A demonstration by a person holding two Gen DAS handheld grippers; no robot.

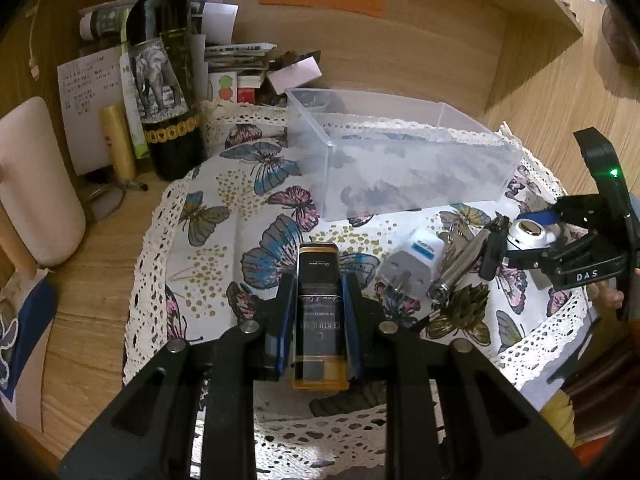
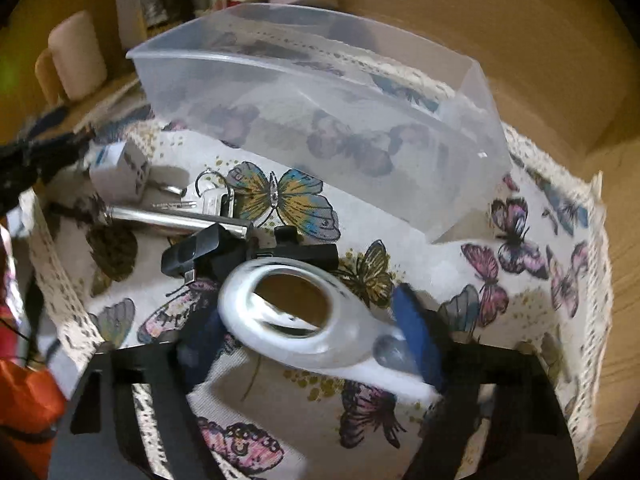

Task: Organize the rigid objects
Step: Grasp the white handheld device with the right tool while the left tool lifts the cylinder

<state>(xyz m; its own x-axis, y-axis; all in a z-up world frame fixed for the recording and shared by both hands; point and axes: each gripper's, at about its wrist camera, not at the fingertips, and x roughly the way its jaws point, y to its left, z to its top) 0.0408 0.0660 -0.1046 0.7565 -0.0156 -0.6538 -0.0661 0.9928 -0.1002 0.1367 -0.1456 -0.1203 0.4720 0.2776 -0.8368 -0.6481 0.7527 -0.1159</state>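
My left gripper is shut on a black and gold rectangular bottle, held above the butterfly cloth. My right gripper is shut on a white ring-shaped object with a mirror-like centre; it also shows in the left wrist view, at the right. The clear plastic box stands on the cloth beyond both grippers and also fills the upper right wrist view. A white plug adapter, a silver metal tube and keys lie between the grippers.
A wine bottle with an elephant label, a gold tube, papers and small boxes stand at the back left. A pale cup is at the far left. A black clip-like piece lies by the tube. Wooden shelf walls enclose the back.
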